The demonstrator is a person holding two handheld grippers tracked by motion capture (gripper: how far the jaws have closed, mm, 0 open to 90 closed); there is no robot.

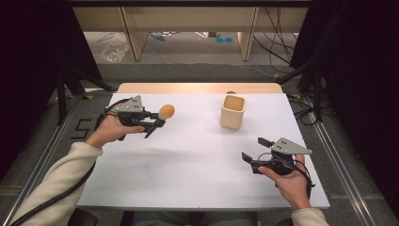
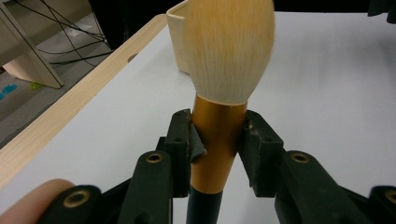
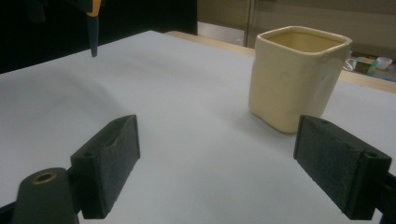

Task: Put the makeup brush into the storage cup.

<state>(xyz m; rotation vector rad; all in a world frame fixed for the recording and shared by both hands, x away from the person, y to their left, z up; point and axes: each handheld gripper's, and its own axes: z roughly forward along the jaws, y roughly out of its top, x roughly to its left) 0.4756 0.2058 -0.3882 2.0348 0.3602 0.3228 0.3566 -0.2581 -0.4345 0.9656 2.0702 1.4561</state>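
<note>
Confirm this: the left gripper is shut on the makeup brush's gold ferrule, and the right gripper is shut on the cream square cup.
Not quite. The right gripper is open and holds nothing; its view shows the cream square cup standing apart beyond its jaws. The left gripper is indeed shut on the makeup brush at its gold ferrule.

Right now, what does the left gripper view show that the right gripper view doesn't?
Left gripper view: the left gripper shut on the brush at its gold ferrule, pale bristles up, with a fingertip at the bottom left and the table's wooden edge.

Right gripper view: the right gripper open with nothing between its jaws, the whole cup upright and its inside rim visible, and the brush's dark handle tip hanging at the top left.

Both: the white table, the cream cup, and part of the brush.
</note>
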